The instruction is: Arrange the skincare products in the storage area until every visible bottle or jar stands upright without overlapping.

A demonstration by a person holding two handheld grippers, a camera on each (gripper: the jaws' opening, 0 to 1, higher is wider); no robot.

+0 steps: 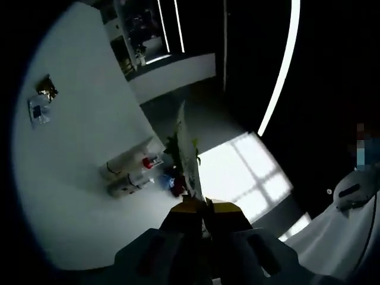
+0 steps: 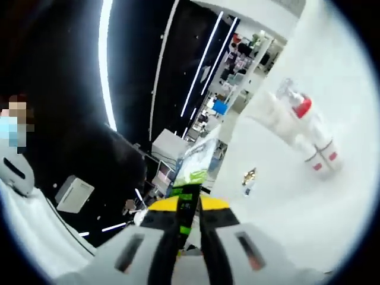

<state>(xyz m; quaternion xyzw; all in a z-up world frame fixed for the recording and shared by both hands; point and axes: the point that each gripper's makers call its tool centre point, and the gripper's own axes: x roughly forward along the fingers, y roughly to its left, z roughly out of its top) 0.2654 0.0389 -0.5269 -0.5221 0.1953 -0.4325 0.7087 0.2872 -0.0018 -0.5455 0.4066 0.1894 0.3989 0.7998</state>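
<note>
On a white table [image 1: 77, 178] in a dim shop, two skincare bottles [image 1: 127, 172] lie tipped over, while both the left gripper [image 1: 202, 209] and right gripper [image 2: 189, 205] pinch one flat packet [image 1: 189, 155] edge-on, seemingly lifting it clear.

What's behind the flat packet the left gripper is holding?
In the left gripper view, the packet partly hides a blue-and-red item; two white bottles lie on the white table beside it. What else it covers can't be seen.

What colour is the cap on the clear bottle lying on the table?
Red. The bottle's cap shows best in the right gripper view.
</note>
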